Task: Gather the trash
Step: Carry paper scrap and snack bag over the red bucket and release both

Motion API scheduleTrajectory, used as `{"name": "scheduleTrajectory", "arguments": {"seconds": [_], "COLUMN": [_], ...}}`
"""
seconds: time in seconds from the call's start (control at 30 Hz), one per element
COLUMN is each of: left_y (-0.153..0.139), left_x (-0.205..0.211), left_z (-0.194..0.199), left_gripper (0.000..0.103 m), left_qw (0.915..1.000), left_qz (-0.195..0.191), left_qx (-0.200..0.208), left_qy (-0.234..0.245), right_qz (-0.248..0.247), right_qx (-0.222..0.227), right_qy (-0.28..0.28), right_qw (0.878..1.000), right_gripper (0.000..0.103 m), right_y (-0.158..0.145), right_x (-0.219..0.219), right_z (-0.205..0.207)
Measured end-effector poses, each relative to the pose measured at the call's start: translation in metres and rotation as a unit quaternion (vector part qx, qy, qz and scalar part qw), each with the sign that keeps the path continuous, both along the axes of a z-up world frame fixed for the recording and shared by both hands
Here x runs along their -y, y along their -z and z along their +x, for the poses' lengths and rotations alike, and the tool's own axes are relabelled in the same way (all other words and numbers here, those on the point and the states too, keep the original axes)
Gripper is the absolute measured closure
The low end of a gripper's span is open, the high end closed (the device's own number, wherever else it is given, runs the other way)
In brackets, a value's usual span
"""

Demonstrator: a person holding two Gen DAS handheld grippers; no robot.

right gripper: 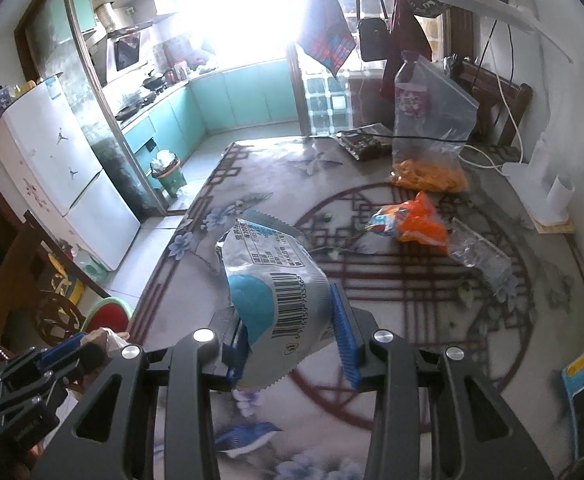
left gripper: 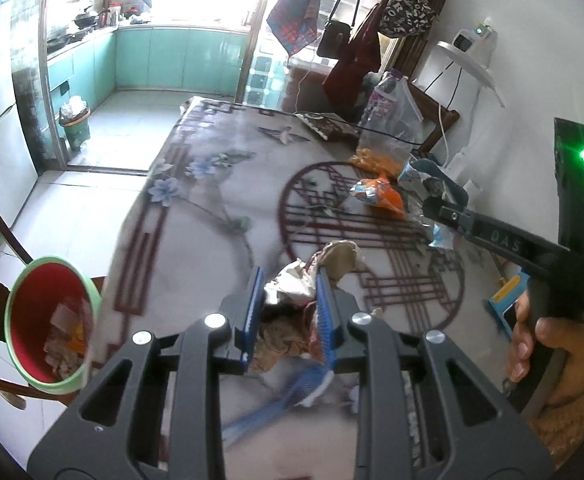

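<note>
Two claws, each clamped on trash above the worktop (right gripper: 431, 352).
We see the left claw (left gripper: 290, 312) gripping crumpled paper (left gripper: 292, 284), the right claw (right gripper: 288, 320) a silver wrapper (right gripper: 280, 280); the red bin (left gripper: 52, 312) beside the worktop holds scraps.

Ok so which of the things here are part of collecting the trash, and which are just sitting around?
Part of the job:
- crumpled paper wad in the left gripper
- silver-blue wrapper in the right gripper
- orange wrapper on the table
- clear plastic wrapper
- red bin

Just lying about:
- bag of orange snacks
- white lamp base
- dark packet
</note>
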State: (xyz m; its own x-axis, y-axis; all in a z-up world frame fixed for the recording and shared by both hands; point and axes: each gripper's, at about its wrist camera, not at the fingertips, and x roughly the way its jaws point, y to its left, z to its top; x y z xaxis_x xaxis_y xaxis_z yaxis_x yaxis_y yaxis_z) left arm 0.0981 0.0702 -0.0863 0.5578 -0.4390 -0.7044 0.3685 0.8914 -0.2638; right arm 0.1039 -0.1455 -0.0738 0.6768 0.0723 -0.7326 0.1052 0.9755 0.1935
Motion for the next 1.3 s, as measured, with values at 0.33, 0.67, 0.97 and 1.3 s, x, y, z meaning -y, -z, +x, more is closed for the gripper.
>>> {"name": "scheduleTrajectory", "arguments": {"seconds": [0.33,0.67,0.97,1.3], "left_y": [0.002,0.006,0.008,0.014], "left_x": [-0.059,-0.105,-0.138,-0.173], "left_z": [0.013,0.022,0.029,0.040], "left_gripper": [0.077,0.077,0.077,0.077], "left_qw": [0.9999,0.9995,0.9981,0.9950], "left_qz": [-0.009,-0.013,-0.015,-0.013], "left_qx": [-0.006,-0.013,-0.017,-0.026], "left_qy": [-0.001,-0.025,-0.057,-0.096], "right_qz": [-0.006,-0.023,-0.023,-0.015], "right_qx": [-0.006,-0.011,-0.013,-0.025], "right_qy": [-0.005,-0.034,-0.070,-0.112], "right_qw": [1.000,0.999,0.997,0.993], "right_gripper": [0.066,0.066,0.066,0.065], "right_y": [0.001,0.002,0.003,0.008], "right_x": [-0.063,-0.113,-0.154,-0.193], "right_z": [0.007,0.020,0.033,0.048]}}
